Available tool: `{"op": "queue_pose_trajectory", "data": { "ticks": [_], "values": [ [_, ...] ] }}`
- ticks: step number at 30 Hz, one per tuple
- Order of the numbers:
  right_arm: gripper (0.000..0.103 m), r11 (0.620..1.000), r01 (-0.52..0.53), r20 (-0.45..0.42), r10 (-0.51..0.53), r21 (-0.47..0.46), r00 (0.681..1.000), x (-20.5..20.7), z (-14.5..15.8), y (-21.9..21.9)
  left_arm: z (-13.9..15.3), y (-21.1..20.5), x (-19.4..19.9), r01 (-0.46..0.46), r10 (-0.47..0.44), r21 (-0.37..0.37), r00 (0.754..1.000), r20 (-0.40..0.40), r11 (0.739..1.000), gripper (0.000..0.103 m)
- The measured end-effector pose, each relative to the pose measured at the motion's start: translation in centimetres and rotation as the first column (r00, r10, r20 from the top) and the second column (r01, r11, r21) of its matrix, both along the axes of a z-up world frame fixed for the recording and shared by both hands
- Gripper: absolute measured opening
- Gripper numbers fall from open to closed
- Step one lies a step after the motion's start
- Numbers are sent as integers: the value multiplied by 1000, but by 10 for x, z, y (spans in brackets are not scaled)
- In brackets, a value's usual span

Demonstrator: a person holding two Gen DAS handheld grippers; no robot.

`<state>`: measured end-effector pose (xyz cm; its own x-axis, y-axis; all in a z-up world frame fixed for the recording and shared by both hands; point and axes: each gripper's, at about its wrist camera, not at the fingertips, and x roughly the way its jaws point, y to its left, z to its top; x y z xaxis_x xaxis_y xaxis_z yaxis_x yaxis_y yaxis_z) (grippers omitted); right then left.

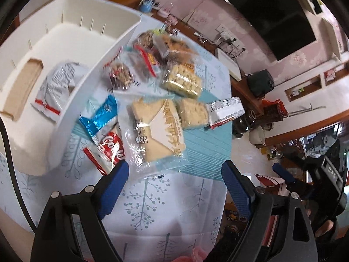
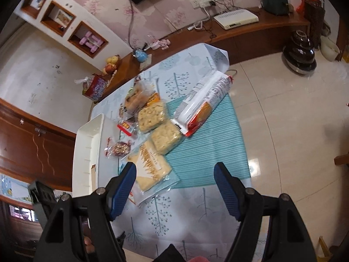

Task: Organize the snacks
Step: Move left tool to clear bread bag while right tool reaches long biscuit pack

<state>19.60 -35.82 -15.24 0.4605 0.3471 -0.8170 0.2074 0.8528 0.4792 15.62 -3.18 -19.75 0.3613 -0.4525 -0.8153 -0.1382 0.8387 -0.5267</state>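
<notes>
Two tools are in my views, and both stand wide with nothing between the pads. My left tool (image 1: 174,174) hangs over the bench (image 1: 165,214), which is covered by a tree-print cloth, with its blue fingers (image 1: 114,187) apart above the near edge of the snack pile. My right tool (image 2: 175,179) is likewise spread over the same cloth, empty, and it also shows at the right edge of the left view. The snacks lie in a loose heap on a teal mat (image 1: 209,152) beside a white bin (image 1: 72,28). Nearest my left tool is a clear-wrapped sandwich pack (image 1: 157,131), touching a square rice cake (image 1: 192,113) on its right. A red cola-print packet (image 1: 111,150) and a blue wrapper (image 1: 102,115) sit just left of the sandwich, against the bin wall. Further back lie a second rice cake (image 1: 181,80), a round nut cluster (image 1: 121,76) and some bagged pastries (image 1: 172,45), all overlapping. A long white biscuit sleeve (image 2: 205,102) lies tilted along the mat's far side. Inside the bin I see a white crumpled packet (image 1: 59,83) with a red stripe; the blur makes its print unreadable, possibly a chip bag.
</notes>
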Motion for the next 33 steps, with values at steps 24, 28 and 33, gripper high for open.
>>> {"op": "queue_pose_trajectory", "data": {
  "ticks": [24, 28, 33],
  "values": [
    [75, 993, 96, -150, -86, 64, 985, 126, -85, -38, -75, -17, 47, -9, 9, 2, 963, -270, 1000, 86],
    [76, 995, 93, -150, -86, 39, 985, 139, -96, -40, -79, -15, 52, -40, 36, -7, 959, -280, 999, 86],
    [76, 997, 76, -162, -72, 19, 984, 152, -109, -39, -81, -5, 51, -57, 67, 44, 950, -305, 997, 86]
  ]
}}
